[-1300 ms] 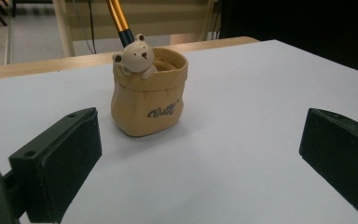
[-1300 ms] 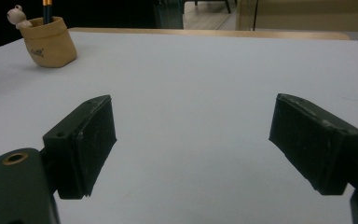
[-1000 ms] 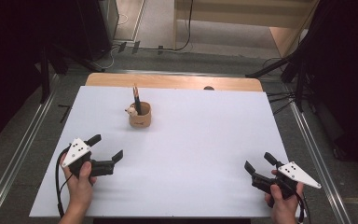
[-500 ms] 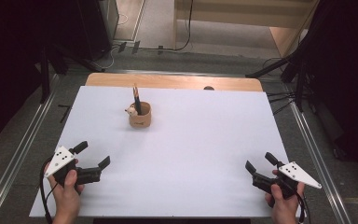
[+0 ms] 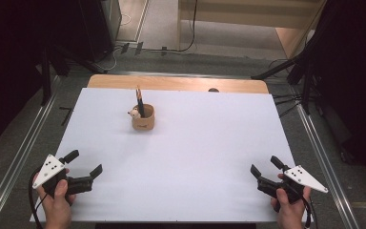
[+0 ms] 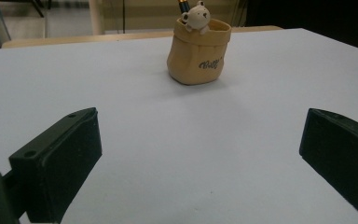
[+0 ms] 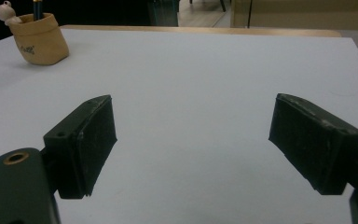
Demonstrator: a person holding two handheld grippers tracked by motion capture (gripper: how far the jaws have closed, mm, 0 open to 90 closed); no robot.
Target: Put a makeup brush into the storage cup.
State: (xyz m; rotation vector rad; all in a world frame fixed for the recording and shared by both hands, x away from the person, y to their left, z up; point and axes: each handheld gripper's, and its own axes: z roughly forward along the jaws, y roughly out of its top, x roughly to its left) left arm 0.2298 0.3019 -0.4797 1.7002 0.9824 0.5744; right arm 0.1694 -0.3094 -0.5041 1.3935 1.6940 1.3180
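Both grippers are being held spread and empty, left gripper (image 5: 83,168) at seven o'clock, right gripper (image 5: 263,169) at five. Nothing is being gripped; the pen holder (image 5: 143,119) at eleven o'clock looks due to be approached next.

The table (image 5: 186,157) has a smooth, matt white top like paper or laminate, with a pale wood edge at 12 o'clock. The pen holder (image 6: 198,51) looks like matt tan ceramic or resin moulded as a sack, with a smooth cream bear figure (image 6: 196,16) on its rim. Both the left gripper (image 5: 83,167) and the right gripper (image 5: 263,164) are matt black plastic; their pads (image 7: 91,140) look faintly scuffed.
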